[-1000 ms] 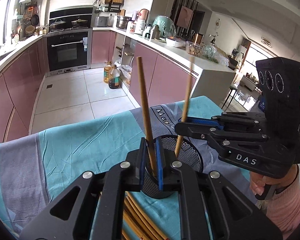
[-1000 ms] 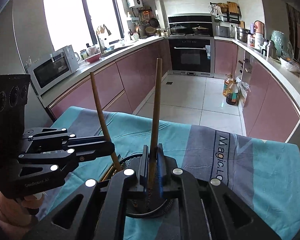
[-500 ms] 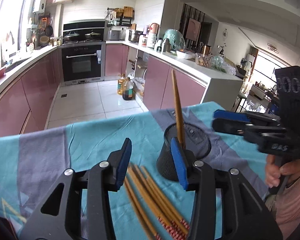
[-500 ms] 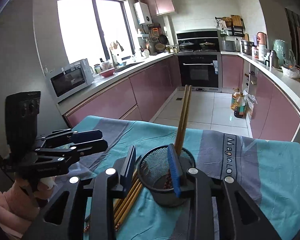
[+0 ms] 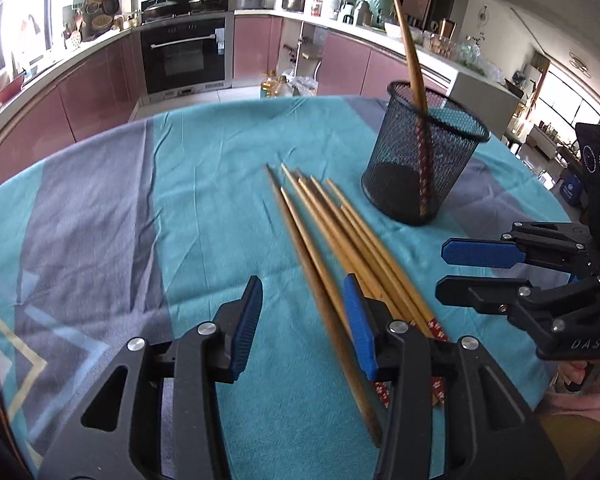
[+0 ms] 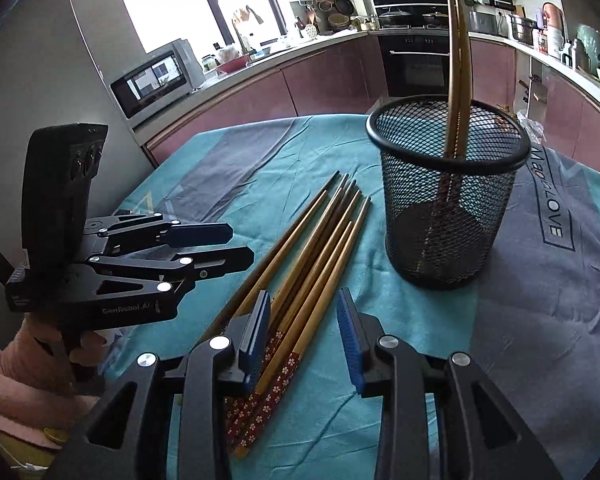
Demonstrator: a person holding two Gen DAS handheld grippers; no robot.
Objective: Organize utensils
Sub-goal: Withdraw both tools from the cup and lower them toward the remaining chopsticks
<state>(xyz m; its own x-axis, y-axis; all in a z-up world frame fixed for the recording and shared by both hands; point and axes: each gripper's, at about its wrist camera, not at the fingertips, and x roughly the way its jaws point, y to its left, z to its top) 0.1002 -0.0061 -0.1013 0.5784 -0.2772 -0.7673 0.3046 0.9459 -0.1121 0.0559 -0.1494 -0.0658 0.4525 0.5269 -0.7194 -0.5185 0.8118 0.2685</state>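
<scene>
A black mesh cup (image 5: 422, 156) (image 6: 448, 196) stands on the teal tablecloth with two wooden chopsticks (image 5: 414, 64) (image 6: 458, 64) leaning upright in it. Several more chopsticks (image 5: 340, 248) (image 6: 316, 272) lie in a bundle on the cloth beside the cup. My left gripper (image 5: 302, 324) is open and empty, low over the near ends of the bundle. My right gripper (image 6: 304, 332) is open and empty, over the patterned red ends of the bundle. Each gripper also shows in the other's view, the right one (image 5: 484, 268) and the left one (image 6: 228, 246).
The table carries a teal and grey cloth (image 5: 100, 220) (image 6: 540, 320). Kitchen counters, an oven (image 5: 184, 56) and a microwave (image 6: 152, 80) stand beyond the table's far edge.
Both grippers opened and let their chopsticks drop into the mesh cup. Both then pulled back from the cup and came down low over the bundle lying on the cloth.
</scene>
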